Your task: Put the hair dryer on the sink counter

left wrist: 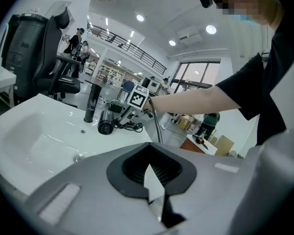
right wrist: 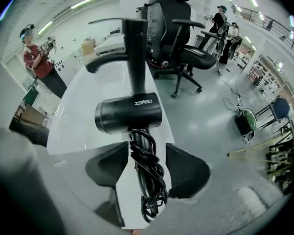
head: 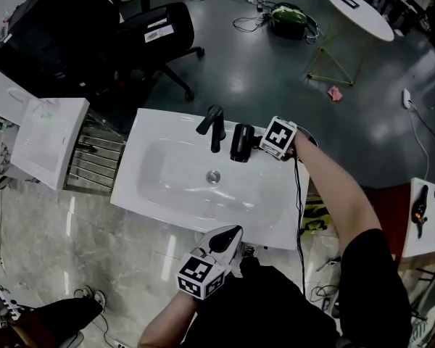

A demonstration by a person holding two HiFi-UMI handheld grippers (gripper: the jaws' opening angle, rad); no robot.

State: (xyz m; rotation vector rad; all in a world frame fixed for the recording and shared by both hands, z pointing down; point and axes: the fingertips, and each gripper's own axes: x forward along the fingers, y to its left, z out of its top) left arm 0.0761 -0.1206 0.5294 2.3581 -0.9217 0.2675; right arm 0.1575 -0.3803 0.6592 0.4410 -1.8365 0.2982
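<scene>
The hair dryer (head: 241, 142) rests on the sink counter (head: 279, 216) beside the faucet (head: 214, 127); the right gripper (head: 259, 145), spread around its handle, need only withdraw.

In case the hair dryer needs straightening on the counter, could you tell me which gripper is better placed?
Right. The right gripper stands open astride the hair dryer handle, beside the faucet; the left gripper is across the sink, at its near edge.

Scene is evenly lit from ceiling lights (left wrist: 140, 17). Soft glare is seen on the floor (head: 239, 78) and white sink (head: 174, 187). Gripper views are bowed fisheye-wise; corners are blackened, near foreground is blurred.
</scene>
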